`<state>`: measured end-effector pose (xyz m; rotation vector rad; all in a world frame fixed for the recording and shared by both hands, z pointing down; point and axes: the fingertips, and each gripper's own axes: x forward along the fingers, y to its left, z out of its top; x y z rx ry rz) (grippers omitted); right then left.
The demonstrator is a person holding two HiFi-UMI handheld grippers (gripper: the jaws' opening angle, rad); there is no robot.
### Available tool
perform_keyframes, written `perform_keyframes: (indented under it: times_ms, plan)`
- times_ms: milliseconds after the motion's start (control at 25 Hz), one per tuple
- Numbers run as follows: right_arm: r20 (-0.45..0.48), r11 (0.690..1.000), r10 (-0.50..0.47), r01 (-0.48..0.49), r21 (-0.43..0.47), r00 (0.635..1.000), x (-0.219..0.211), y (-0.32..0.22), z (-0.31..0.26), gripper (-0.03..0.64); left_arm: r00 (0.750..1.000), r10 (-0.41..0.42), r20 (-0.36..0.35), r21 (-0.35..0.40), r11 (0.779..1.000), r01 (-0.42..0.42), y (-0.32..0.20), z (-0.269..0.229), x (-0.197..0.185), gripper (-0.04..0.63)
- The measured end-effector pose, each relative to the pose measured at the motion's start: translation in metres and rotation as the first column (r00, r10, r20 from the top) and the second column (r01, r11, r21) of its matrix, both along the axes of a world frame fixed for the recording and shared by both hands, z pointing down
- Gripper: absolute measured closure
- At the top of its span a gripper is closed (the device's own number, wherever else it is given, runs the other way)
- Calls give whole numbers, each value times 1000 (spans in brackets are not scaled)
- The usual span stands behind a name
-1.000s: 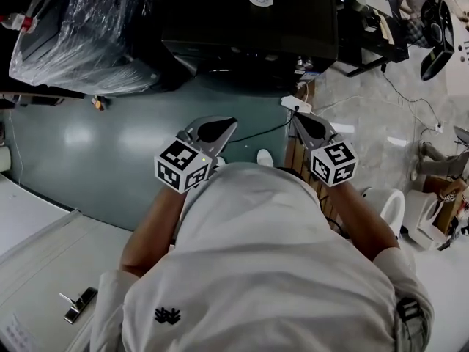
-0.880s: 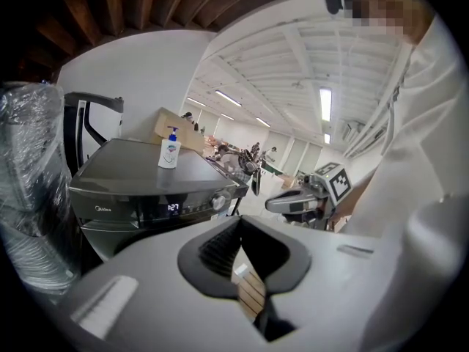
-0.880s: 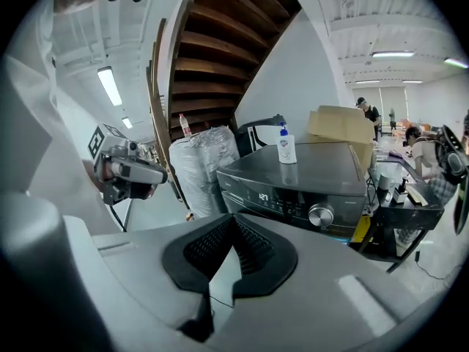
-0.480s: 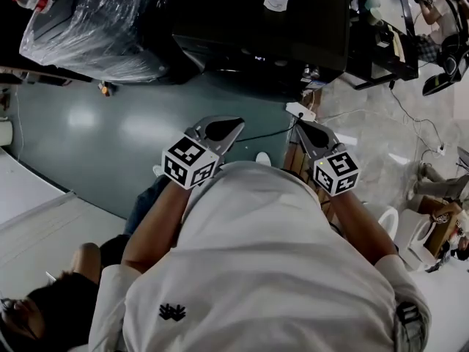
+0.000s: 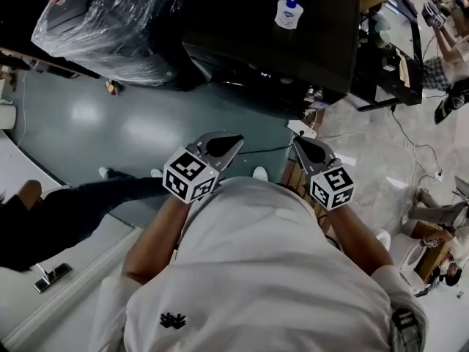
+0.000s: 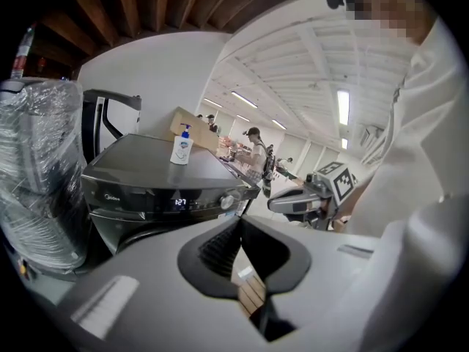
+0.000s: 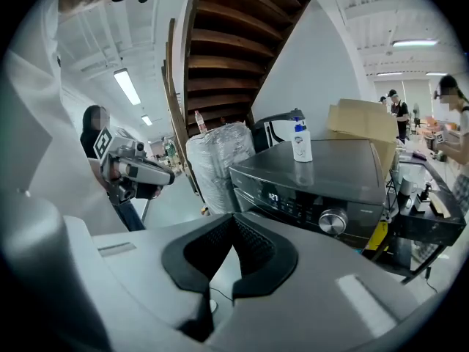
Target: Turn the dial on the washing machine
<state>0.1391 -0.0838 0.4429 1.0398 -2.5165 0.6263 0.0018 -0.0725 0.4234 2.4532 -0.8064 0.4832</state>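
Observation:
The black washing machine (image 5: 271, 42) stands ahead of me across a stretch of green floor, a soap bottle (image 5: 289, 12) on its top. Its silver dial (image 7: 333, 221) sits at the right end of the lit control panel, and the dial (image 6: 228, 201) also shows in the left gripper view. My left gripper (image 5: 220, 147) and right gripper (image 5: 308, 149) are held side by side in front of my chest, well short of the machine. Both are shut with nothing between the jaws, whose tips touch in the left gripper (image 6: 239, 220) and in the right gripper (image 7: 233, 218).
A bulky plastic-wrapped object (image 5: 110, 20) stands left of the machine. A black rack (image 5: 381, 57) stands to its right, a cardboard box (image 7: 363, 123) behind it. A white power strip (image 5: 302, 129) with a cable lies on the floor. A person in dark clothes (image 5: 44, 226) is at my left.
The view has moved closer to the machine, which now sits lower in the head view. A person in dark clothes has come in at the lower left. Both grippers stay shut and side by side.

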Motion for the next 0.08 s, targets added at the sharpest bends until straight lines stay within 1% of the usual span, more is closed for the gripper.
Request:
perform_keyframes:
  times_ms: [80]
  plan:
    - [3,1000,-11,11,-18,1000,-3,8,4,615,1000,-7,7,-20,1000,7,10,3,-4,540]
